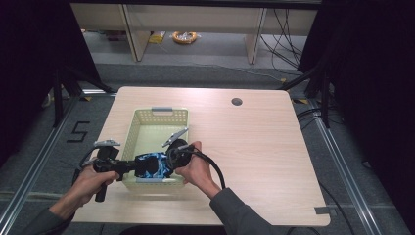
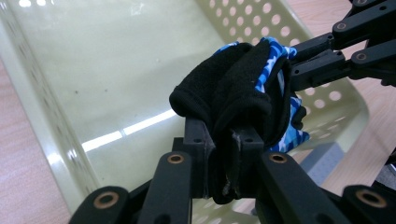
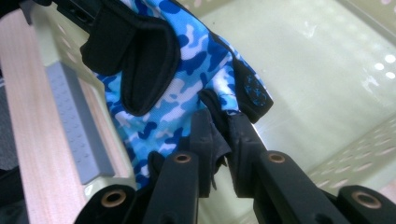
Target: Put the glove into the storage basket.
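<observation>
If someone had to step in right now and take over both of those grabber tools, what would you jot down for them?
Left hand-held gripper: shut on the glove's black cuff.
Right hand-held gripper: shut on the glove's other edge.
Glove: blue camouflage, hanging between both grippers over the near end of the basket.
Done: glove gripped and brought over the basket.
Left: probably lower it in and open both grippers.

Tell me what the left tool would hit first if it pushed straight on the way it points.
Shut on the glove, the left tool points at the right tool gripping the glove's far side; that would likely come first, then the basket wall. Depth is hard to judge.
</observation>
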`<state>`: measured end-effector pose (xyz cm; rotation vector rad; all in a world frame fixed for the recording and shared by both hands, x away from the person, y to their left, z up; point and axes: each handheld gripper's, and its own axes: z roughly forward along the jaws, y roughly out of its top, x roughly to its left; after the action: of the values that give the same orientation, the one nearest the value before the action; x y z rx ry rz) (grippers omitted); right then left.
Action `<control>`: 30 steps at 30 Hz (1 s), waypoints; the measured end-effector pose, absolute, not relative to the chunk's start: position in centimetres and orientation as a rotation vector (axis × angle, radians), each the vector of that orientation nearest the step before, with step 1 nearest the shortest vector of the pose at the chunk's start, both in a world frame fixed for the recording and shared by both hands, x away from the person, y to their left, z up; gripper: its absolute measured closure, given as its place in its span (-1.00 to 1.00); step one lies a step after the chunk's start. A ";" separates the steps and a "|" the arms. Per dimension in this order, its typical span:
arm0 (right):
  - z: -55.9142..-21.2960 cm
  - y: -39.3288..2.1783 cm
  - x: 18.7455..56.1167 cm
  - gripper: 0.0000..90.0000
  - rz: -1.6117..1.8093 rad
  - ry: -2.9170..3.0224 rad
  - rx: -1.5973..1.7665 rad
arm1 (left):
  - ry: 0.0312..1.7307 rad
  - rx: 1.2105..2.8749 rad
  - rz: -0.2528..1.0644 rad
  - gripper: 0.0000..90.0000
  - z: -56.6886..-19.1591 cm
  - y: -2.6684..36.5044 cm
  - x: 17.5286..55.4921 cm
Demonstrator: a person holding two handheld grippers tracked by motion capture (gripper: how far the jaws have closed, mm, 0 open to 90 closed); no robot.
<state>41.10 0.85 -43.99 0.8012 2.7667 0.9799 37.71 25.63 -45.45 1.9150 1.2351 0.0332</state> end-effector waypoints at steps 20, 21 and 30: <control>-44.9 1.8 41.4 0.82 0.820 2.798 0.785 | 1.217 2.050 0.072 0.40 -45.0 26.2 38.3; -45.0 1.8 41.4 0.82 0.818 2.802 0.782 | 1.221 2.041 0.082 0.39 -44.9 26.3 38.2; -45.3 2.0 41.6 0.78 0.802 2.811 0.799 | 1.209 2.002 0.115 0.27 -43.7 26.5 37.7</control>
<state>41.64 2.03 -45.29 0.7995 2.8108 0.8016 37.65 26.52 -43.72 2.0015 1.2094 0.1145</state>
